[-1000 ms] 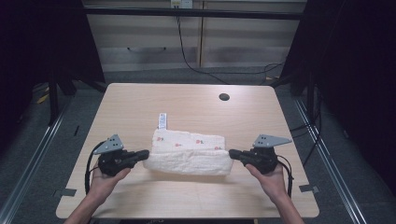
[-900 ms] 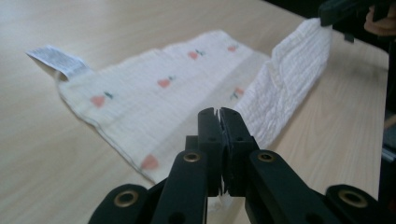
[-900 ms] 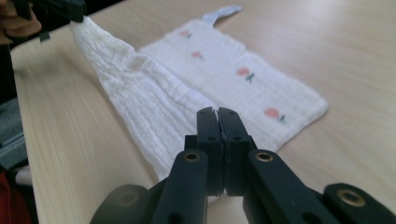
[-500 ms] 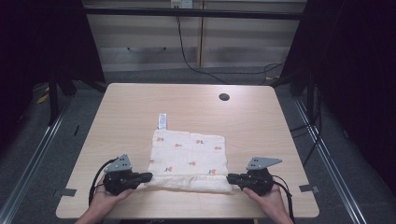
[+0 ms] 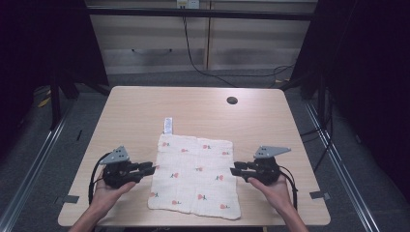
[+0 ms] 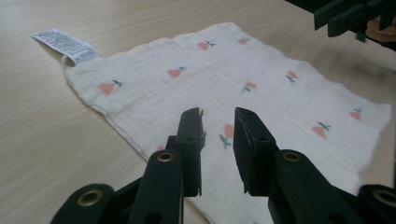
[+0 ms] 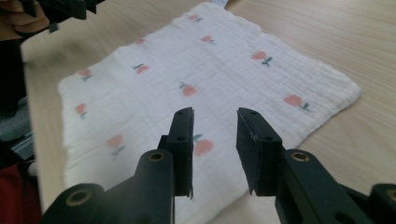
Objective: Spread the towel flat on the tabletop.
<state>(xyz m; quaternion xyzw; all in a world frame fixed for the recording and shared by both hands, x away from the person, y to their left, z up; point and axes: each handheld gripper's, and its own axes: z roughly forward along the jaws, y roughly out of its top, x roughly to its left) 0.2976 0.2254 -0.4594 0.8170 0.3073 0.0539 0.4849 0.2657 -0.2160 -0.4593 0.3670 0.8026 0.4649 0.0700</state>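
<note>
A white muslin cloth (image 5: 196, 176) with small pink fruit prints lies spread flat near the table's front edge; a white care tag (image 5: 168, 125) sticks out from its far left corner. My left gripper (image 5: 151, 168) hovers at the cloth's left edge, open with nothing between its jaws. My right gripper (image 5: 234, 170) is at the cloth's right edge, also open and empty. In the left gripper view the cloth (image 6: 233, 79) and tag (image 6: 65, 45) spread beyond the open left gripper (image 6: 218, 119). In the right gripper view the open right gripper (image 7: 215, 122) stands over the cloth (image 7: 196, 79).
The light wooden table (image 5: 145, 106) has a dark round hole (image 5: 232, 100) near its far right. Metal rails run along the floor on both sides. Cables hang behind the table by a cabinet.
The cloth, held folded between the shut grippers a second ago, was pulled toward the front edge and spread flat. Both grippers have let go and now stand open at its sides.
</note>
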